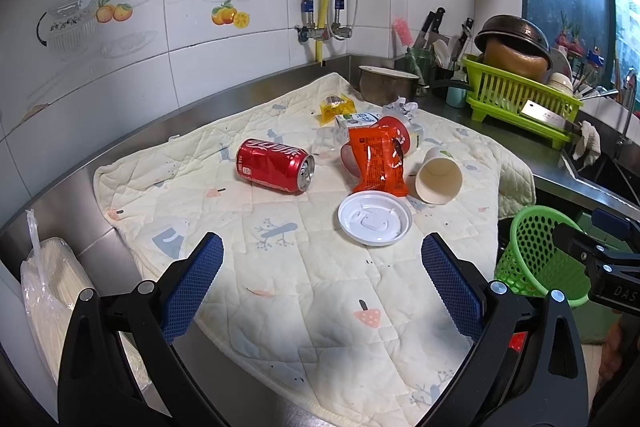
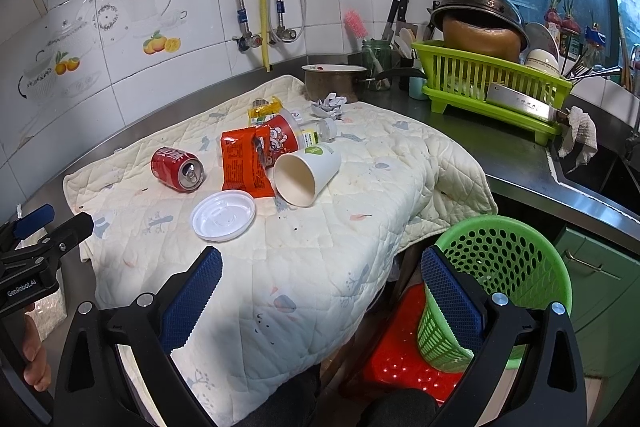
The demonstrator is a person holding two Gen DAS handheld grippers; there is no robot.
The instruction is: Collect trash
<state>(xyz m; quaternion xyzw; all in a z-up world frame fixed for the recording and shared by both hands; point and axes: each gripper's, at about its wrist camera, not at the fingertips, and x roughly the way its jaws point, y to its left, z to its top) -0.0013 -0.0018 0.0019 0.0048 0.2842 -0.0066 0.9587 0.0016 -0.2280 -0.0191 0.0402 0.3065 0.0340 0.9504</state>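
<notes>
Both the left tongs (image 1: pixel 322 259) and right tongs (image 2: pixel 321 267) hung spread and empty above the quilted mat (image 2: pixel 320 267) on the worktop (image 2: pixel 516 163). Behind the white lid (image 1: pixel 375 218) lay the red can (image 1: pixel 275 165), orange wrapper (image 1: pixel 376 163) and paper cup (image 1: pixel 439 175); right of it, off the mat's edge, stood the green basket (image 2: pixel 500 287).

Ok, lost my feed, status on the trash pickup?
Left gripper open, right gripper open, both empty. Red can, white lid, paper cup on cloth. Green basket empty, path clear.

Left gripper (image 1: pixel 322 253) held open above quilted mat (image 1: pixel 224 227). Red can (image 1: pixel 274 166) lying sideways; white lid (image 1: pixel 375 218) flat beside orange wrapper (image 1: pixel 376 159), tipped paper cup (image 1: pixel 439 175).
</notes>
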